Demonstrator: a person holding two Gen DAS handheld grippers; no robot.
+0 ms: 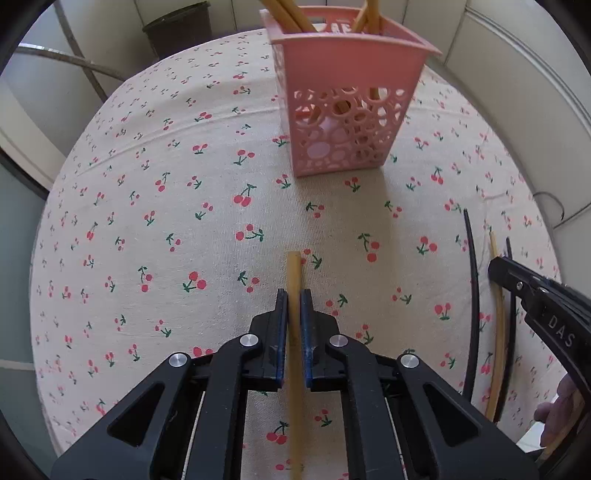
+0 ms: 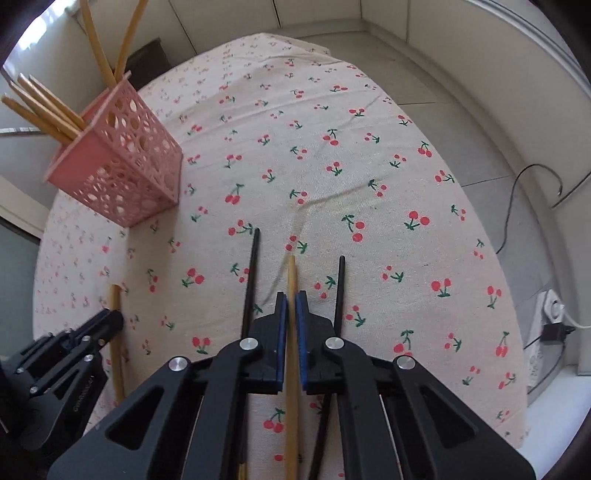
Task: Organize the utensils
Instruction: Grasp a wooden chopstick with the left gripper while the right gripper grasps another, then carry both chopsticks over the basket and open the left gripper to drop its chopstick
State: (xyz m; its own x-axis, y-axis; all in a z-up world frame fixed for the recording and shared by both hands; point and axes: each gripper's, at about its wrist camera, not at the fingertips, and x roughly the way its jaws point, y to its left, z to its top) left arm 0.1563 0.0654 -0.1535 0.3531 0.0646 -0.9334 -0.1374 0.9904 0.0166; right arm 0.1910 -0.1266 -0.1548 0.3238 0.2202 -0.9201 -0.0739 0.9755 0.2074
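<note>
My left gripper (image 1: pixel 294 297) is shut on a tan chopstick (image 1: pixel 294 269) that points toward the pink perforated basket (image 1: pixel 351 110). The basket stands upright on the cherry-print cloth and holds several tan chopsticks (image 2: pixel 48 110). My right gripper (image 2: pixel 291 297) is shut on another tan chopstick (image 2: pixel 291 273), with a black chopstick (image 2: pixel 251 273) to its left and a second black one (image 2: pixel 340 291) to its right on the cloth. In the left wrist view the right gripper (image 1: pixel 496 269) sits at the right edge over that group. In the right wrist view the left gripper (image 2: pixel 112 319) is at lower left.
The table (image 1: pixel 166 221) is round and covered by the cherry-print cloth. A dark bin (image 1: pixel 177 29) stands on the floor beyond it. A cable (image 2: pixel 517 206) and a power strip (image 2: pixel 550 317) lie on the floor to the right. A person's fingers (image 1: pixel 557 410) show at the lower right.
</note>
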